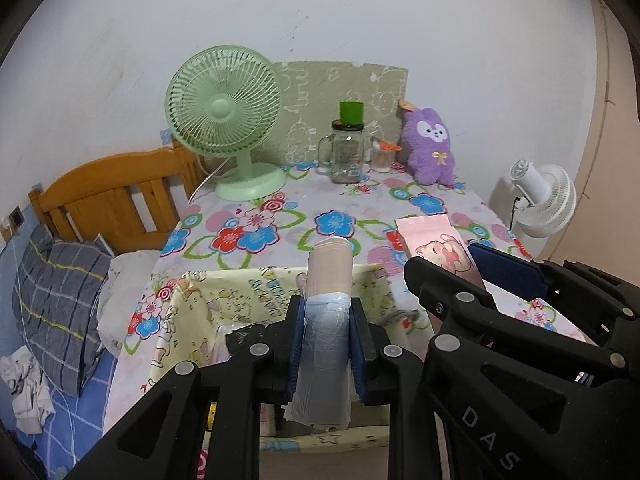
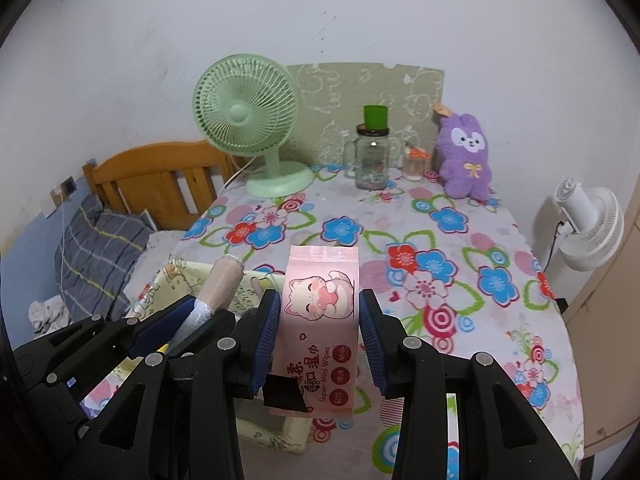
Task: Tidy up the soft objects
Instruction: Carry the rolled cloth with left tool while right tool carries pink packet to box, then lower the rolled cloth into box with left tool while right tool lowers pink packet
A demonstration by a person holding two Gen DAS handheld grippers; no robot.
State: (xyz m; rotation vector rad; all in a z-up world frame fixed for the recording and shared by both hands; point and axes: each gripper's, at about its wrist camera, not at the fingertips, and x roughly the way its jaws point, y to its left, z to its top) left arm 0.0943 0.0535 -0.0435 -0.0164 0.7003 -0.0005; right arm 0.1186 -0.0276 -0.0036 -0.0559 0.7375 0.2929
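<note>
The left gripper is clenched on a roll of plastic bags — its lower part is pale blue and crinkled, its upper part beige and smooth, and it stands out past the blue pads. The right gripper is grasping a pack of wet wipes, a flat pink pouch with a cartoon cat and the words "Super Mini Wipes". Both things are held above a yellow storage box with cartoon print — it stands at the near edge of the table, which has a flowered cloth.
</note>
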